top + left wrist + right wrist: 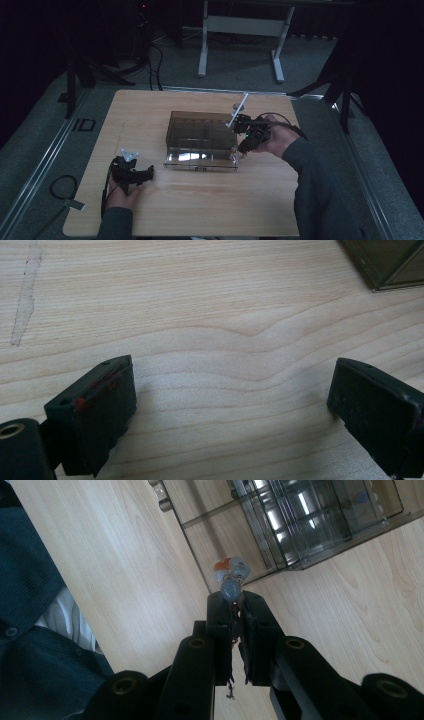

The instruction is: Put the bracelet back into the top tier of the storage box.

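A smoky clear compartment box point(200, 132) stands mid-table, its lid point(200, 161) folded down flat toward the person. My right gripper point(239, 150) hovers at the box's front right corner and is shut on a small string of grey-blue and orange beads point(232, 575). The beads stick out past the fingertips of this gripper point(233, 600), just above the edge of the box point(300, 525). A thin hook or chain end dangles below between the jaws. My left gripper point(142, 175) rests low over the table's front left. In its own view the left gripper point(230, 385) is open over bare wood.
The wooden table point(200, 210) stands on grey floor. A white desk frame point(240, 30) is behind it, and a cable point(62, 187) lies on the floor at left. A corner of the box point(390, 265) shows at the upper right. The person's dark sleeve point(30, 645) is at left.
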Tool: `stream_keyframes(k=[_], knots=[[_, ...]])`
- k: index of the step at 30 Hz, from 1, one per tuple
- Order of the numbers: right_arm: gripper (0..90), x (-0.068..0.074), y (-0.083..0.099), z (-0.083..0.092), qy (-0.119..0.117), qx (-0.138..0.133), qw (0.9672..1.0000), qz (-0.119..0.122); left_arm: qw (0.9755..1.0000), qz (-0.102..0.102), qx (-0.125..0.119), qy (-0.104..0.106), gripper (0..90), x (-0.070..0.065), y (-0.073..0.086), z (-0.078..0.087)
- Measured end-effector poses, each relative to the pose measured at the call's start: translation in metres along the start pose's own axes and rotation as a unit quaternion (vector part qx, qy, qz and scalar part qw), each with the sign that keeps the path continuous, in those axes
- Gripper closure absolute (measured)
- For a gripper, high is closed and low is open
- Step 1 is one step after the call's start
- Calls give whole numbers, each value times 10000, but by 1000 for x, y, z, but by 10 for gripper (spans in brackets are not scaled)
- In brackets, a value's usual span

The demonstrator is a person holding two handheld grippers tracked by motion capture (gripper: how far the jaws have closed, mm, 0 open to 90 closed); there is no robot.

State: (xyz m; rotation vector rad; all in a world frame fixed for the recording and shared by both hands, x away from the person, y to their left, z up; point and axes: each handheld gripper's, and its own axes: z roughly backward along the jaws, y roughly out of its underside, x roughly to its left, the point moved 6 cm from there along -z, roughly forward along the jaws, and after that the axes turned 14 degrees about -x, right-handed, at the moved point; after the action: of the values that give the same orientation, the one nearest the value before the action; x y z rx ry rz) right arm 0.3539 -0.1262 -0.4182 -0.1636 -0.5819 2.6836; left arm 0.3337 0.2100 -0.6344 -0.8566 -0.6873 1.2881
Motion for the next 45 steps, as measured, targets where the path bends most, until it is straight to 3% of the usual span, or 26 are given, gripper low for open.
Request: stream_keyframes(k=[22,45], knots=[[834,4,-10,-28,-139,181,9997,77,10000,1,-9,-2,56,0,0,0],[834,-1,-11,-74,-3,414,9991,45,10000,2,-16,-2,56,0,0,0]])
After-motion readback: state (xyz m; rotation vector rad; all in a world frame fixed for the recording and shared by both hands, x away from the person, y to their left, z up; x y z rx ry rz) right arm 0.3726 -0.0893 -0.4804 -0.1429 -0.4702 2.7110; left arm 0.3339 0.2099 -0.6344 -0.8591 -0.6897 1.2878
